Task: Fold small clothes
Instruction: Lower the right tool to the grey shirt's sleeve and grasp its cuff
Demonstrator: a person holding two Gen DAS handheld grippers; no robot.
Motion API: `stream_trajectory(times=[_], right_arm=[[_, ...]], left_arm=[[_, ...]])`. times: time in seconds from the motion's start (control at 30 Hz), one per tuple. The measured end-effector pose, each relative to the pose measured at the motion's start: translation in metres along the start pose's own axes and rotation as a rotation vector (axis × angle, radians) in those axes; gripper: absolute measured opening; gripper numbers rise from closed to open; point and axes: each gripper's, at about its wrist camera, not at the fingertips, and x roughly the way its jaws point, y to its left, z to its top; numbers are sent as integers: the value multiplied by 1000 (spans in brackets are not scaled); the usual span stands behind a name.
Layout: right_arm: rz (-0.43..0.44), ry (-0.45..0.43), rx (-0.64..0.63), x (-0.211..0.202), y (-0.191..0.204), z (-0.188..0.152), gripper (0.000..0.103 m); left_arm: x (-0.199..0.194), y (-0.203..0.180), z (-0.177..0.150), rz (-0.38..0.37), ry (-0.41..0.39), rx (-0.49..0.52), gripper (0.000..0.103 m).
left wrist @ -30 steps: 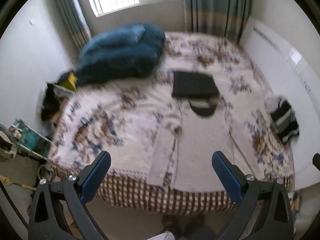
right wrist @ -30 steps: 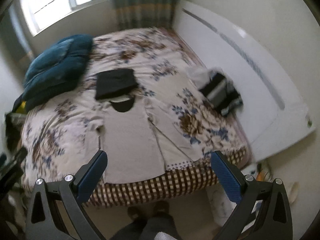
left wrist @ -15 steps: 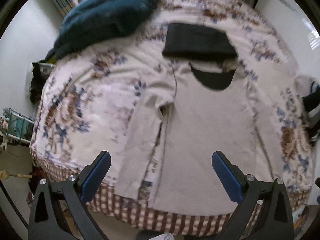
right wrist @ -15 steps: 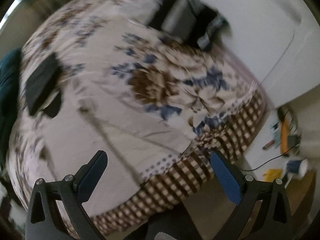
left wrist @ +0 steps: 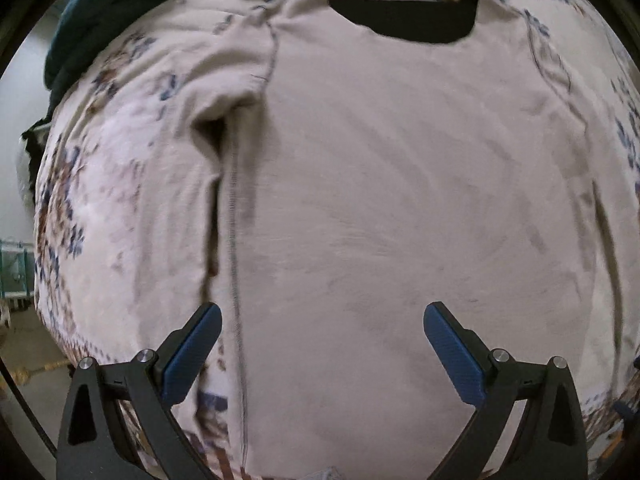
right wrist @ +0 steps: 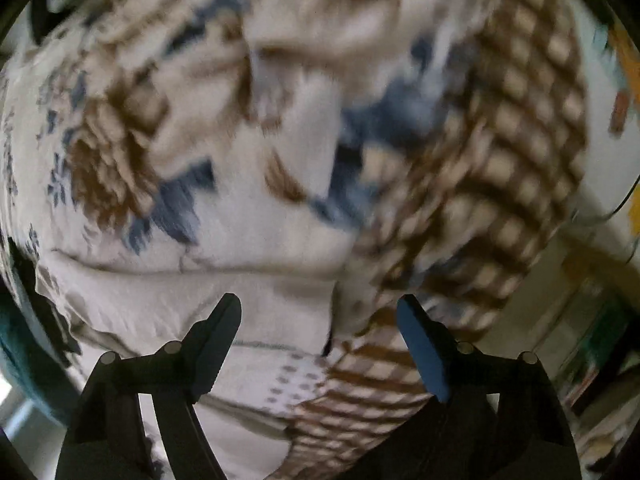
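**Beige top flat on bed, both tools empty**

Nearest: left hand-held gripper (left wrist: 320, 344) gaping wide over the hem, holding nothing. Right hand-held gripper (right wrist: 320, 336) also open and empty, at the right sleeve end by the bed (right wrist: 520, 152) edge; view blurred. Long-sleeved top (left wrist: 400, 200) lies flat, neckline far. Judged light, limp, non-slip: pinch cuff or hem corners.
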Motion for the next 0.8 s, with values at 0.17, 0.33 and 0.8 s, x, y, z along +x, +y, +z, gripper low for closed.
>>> stream_trajectory(times=[0.17, 0.33, 0.8], right_arm=[[30, -88, -20, 4, 11, -10, 6], [4, -286, -231, -53, 66, -51, 6], [-149, -143, -1292, 48, 291, -353, 6]], left_arm=[[8, 6, 1, -3, 3, 1, 103], [-4, 40, -2, 4, -16, -77, 103], [-9, 191, -26, 122, -35, -373, 103]])
